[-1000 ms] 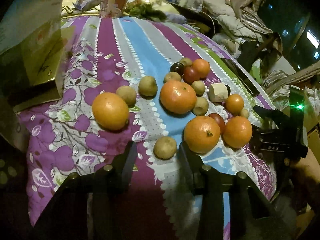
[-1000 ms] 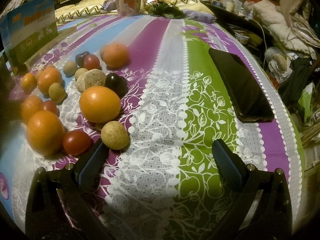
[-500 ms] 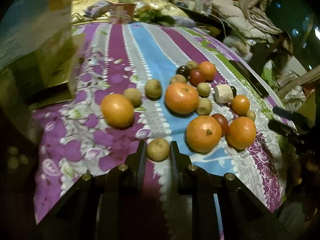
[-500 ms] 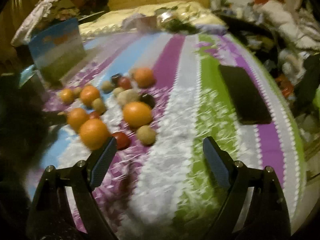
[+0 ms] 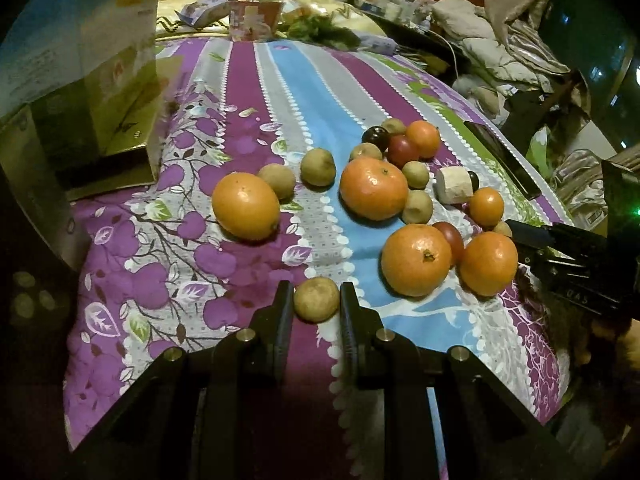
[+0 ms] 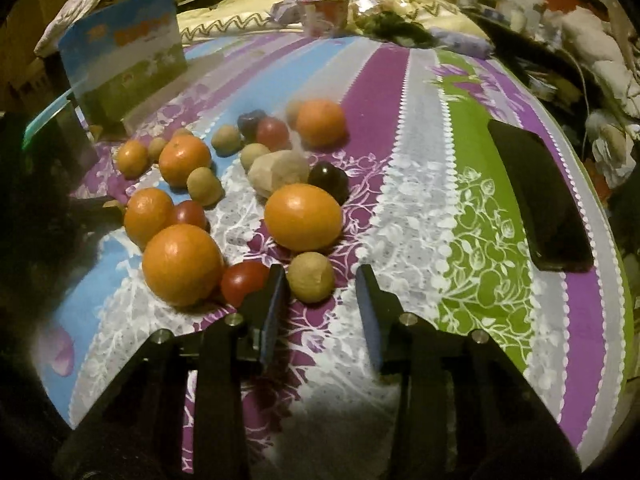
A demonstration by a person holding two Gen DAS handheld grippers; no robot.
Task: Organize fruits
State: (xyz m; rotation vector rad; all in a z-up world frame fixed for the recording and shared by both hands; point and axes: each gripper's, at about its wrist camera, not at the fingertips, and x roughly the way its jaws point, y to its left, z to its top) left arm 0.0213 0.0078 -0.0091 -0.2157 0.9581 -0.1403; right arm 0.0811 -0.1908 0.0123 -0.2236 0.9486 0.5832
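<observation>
We see the left gripper (image 5: 316, 300) clamped on a small brown fruit (image 5: 316, 299) at the near edge of the striped floral cloth (image 5: 160, 264); both pads press its sides. The right gripper (image 6: 320, 280) is closing: a second small brown fruit (image 6: 311, 282) sits between its fingers, touching the left pad, with a gap at the right pad. A red tomato (image 6: 242, 282) lies just outside the left finger. Oranges, further brown fruits and dark plums are grouped beyond. A black phone (image 6: 540, 200) lies well apart on the green stripe.
</observation>
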